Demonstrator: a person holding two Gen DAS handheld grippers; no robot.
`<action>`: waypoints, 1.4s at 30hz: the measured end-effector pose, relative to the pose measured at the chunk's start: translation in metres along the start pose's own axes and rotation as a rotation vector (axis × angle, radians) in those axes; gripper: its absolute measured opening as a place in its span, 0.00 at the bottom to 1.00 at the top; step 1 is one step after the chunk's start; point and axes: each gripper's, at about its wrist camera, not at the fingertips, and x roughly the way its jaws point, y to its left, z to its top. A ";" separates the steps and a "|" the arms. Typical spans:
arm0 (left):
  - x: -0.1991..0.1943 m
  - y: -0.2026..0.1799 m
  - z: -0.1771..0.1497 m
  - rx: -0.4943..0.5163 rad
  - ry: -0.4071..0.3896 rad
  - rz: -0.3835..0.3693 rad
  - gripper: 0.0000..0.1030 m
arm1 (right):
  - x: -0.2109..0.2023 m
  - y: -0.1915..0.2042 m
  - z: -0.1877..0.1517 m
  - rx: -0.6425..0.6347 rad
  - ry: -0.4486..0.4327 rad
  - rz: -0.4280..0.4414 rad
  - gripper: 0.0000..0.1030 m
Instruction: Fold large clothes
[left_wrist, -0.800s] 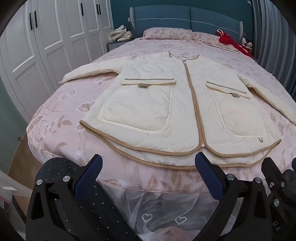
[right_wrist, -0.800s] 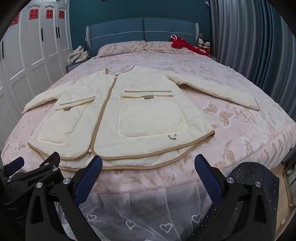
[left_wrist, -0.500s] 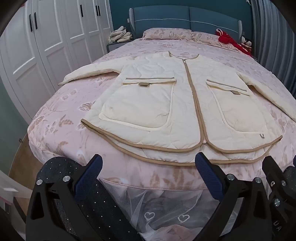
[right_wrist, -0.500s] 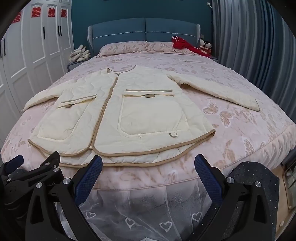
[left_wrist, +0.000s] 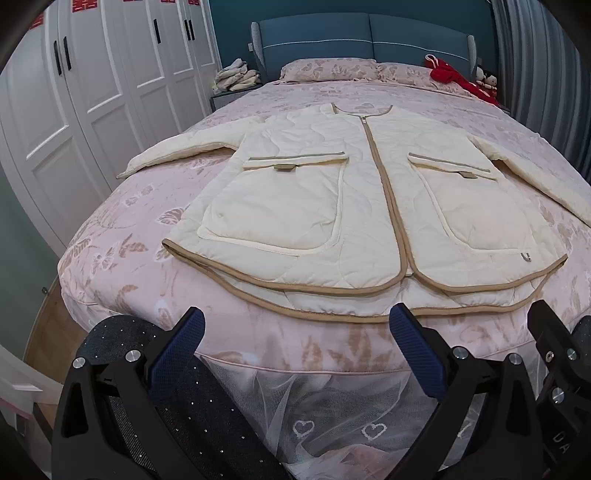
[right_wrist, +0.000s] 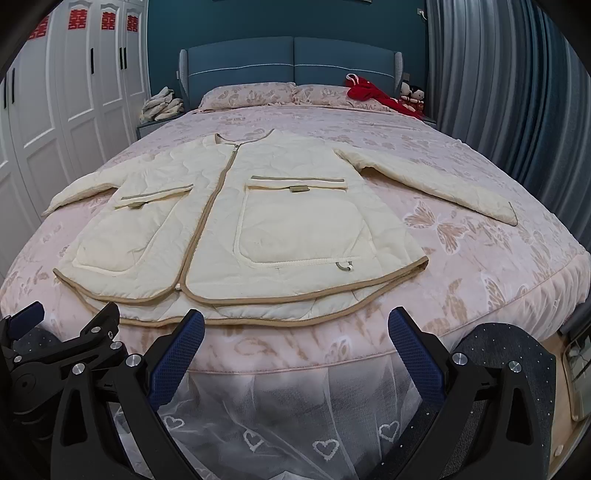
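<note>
Left wrist view: cream jacket (left_wrist: 369, 206) lies flat on bed (left_wrist: 129, 266), zipped, sleeves out toward 10 and 3 o'clock. Over the last second both cameras have lifted back a little; more wardrobe (left_wrist: 92, 92) shows. Left gripper (left_wrist: 295, 339) and right gripper (right_wrist: 295, 336) gape empty below the hem. Folding not begun.

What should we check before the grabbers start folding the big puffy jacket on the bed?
1. Jacket spread flat, front up: ok.
2. Zip closed down the front: ok.
3. Both sleeves out to the sides: ok.
4. Left gripper open, empty: ok.
5. Right gripper open, empty: ok.
6. Grippers reaching the hem: not ok, both hang short of it at the foot of the bed.
</note>
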 end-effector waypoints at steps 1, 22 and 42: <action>-0.001 -0.002 -0.002 0.001 -0.002 0.002 0.95 | 0.001 0.000 -0.001 0.000 0.003 -0.001 0.95; 0.002 -0.005 -0.006 0.004 0.007 0.002 0.95 | 0.004 -0.003 -0.003 0.000 0.018 -0.005 0.95; 0.003 -0.005 -0.007 0.005 0.009 0.002 0.95 | 0.004 -0.002 -0.003 -0.001 0.018 -0.006 0.95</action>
